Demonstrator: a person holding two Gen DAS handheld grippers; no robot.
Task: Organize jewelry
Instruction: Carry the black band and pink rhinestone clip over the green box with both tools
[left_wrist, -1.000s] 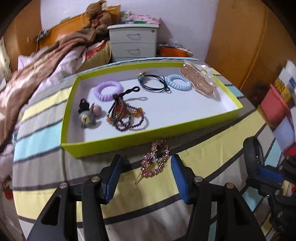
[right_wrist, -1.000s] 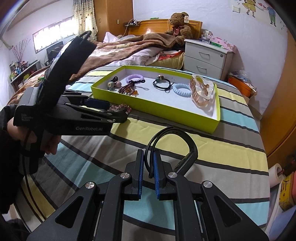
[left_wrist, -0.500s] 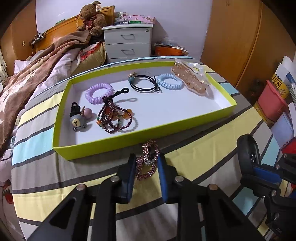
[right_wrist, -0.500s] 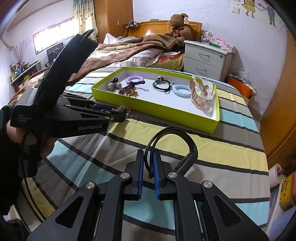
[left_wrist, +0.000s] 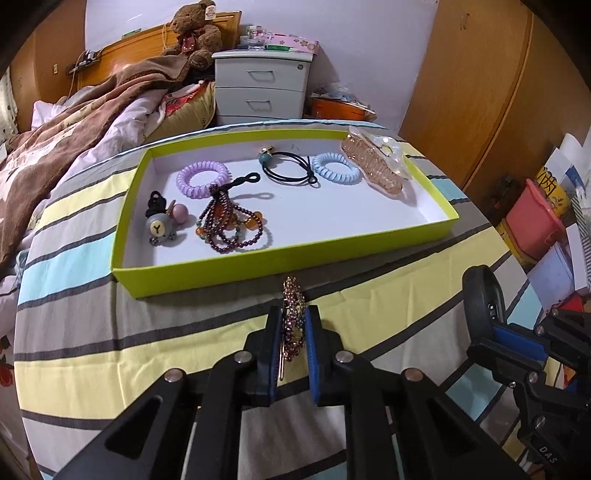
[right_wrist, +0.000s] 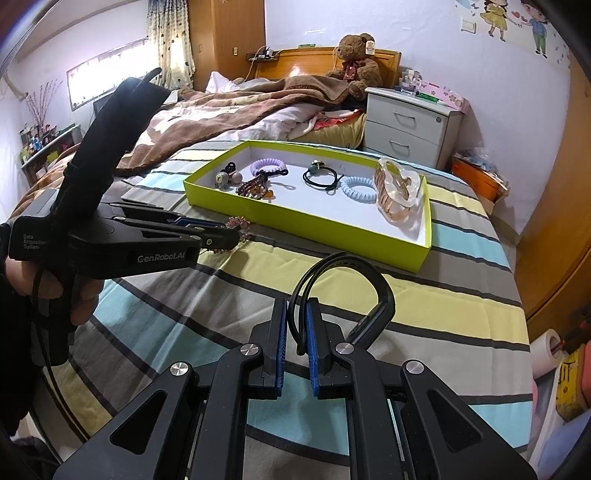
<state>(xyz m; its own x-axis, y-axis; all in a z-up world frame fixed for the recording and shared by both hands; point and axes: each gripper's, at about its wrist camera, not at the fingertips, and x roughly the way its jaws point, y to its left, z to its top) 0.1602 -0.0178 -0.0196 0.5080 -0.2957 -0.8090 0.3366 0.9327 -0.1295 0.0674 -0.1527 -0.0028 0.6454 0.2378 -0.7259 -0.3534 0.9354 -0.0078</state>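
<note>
Gripper (left_wrist: 293, 325) just before tray wall (left_wrist: 280, 264)

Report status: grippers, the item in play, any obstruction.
Left gripper just closed, fingers on beaded hair clip. Right gripper shut on black band. Tray just ahead, path clear.

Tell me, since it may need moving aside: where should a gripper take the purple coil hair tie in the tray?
Pinch one side of the purple coil hair tie from above. It lies flat, its ring open; avoid the near edge, where the beaded bracelets crowd it.
</note>
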